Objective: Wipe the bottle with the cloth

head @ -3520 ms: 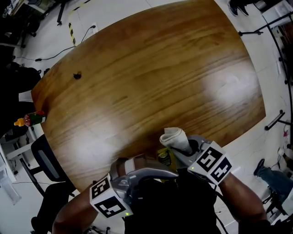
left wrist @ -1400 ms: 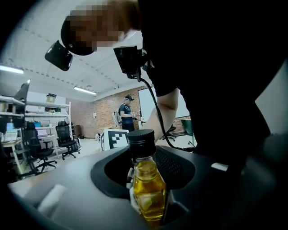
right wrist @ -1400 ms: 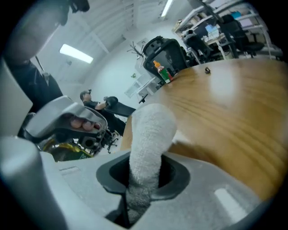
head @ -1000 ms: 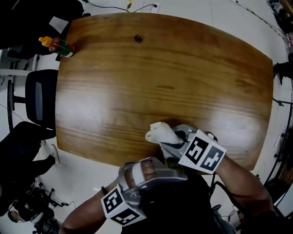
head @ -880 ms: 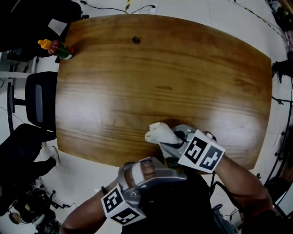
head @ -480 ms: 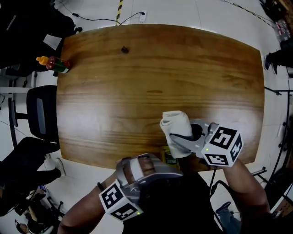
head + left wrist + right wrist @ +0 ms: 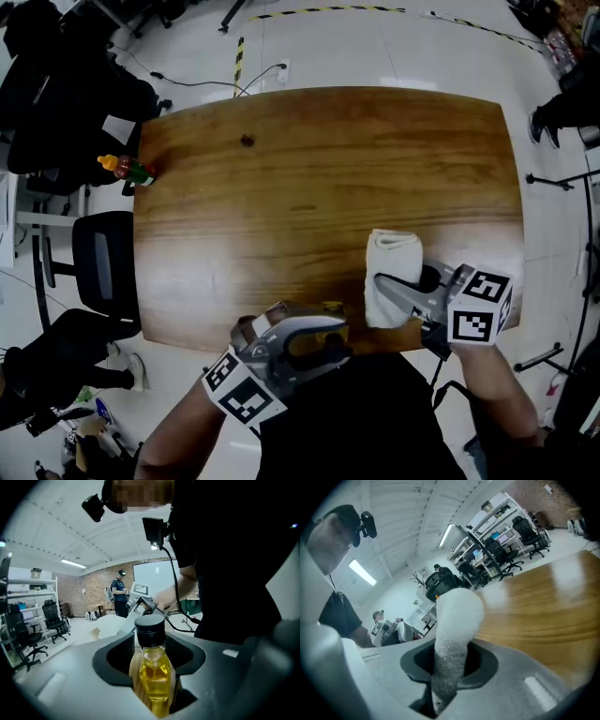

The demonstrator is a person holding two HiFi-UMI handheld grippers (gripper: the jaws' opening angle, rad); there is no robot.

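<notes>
A small glass bottle (image 7: 151, 667) of yellow oil with a black cap stands upright between the jaws of my left gripper (image 7: 150, 660). Those jaws are opening, and dark gaps show beside the bottle. In the head view the bottle (image 7: 333, 307) sits at the table's near edge, mostly hidden by the left gripper (image 7: 342, 339). My right gripper (image 7: 384, 295) is shut on a rolled white cloth (image 7: 392, 272), held over the table to the right of the bottle and apart from it. The cloth (image 7: 457, 620) sticks up out of the right gripper (image 7: 450, 667).
The wooden table (image 7: 319, 178) carries a red sauce bottle (image 7: 129, 170) at its far left edge and a small dark object (image 7: 247, 141) near the back. A black office chair (image 7: 98, 272) stands left of the table. Cables lie on the white floor behind.
My right gripper has carried the cloth off to the right, away from the bottle it was against. The left gripper stays at the bottle by the table edge.
</notes>
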